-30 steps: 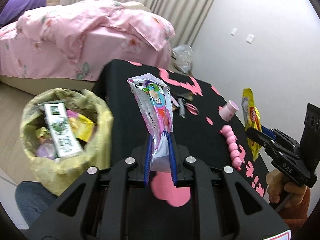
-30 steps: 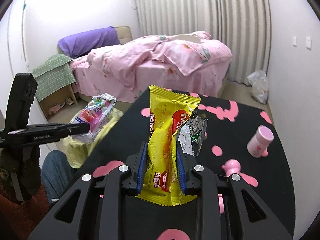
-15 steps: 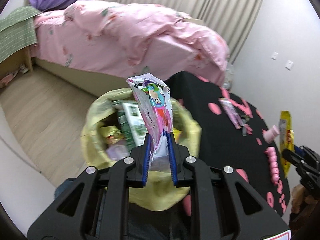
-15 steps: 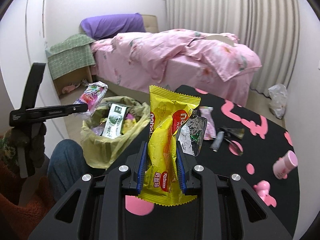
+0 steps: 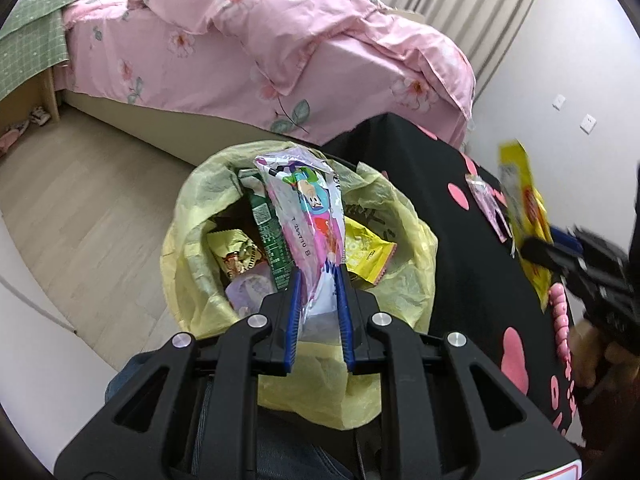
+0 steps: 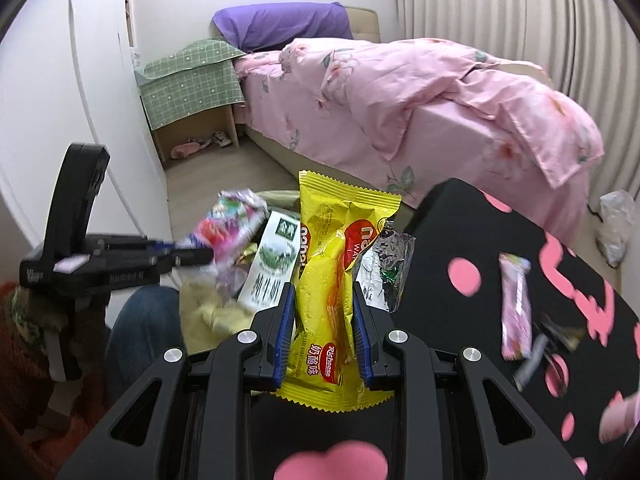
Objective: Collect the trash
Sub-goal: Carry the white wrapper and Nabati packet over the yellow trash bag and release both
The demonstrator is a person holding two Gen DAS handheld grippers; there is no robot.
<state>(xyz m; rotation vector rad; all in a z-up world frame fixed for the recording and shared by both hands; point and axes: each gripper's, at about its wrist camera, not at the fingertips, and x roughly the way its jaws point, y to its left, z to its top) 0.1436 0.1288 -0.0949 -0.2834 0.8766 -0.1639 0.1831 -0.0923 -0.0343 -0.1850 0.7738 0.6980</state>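
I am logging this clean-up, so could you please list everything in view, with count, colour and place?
Trash bag: one, pale yellow, on the floor beside the table, holding wrappers and a green-and-white carton.
Cartoon wrapper: one, pink and white, over the bag.
Snack wrapper: one, yellow, with crumpled foil beside it.
Pink wrapper: one, lying on the table.
Table: one, black with pink shapes.
Bed: one, pink quilt, purple pillow.
Green cloth: one, over a wooden shelf.
Clear bag: one, on the floor by the curtain.
Left gripper: fingers shut on the cartoon wrapper.
Right gripper: fingers shut on the snack wrapper.
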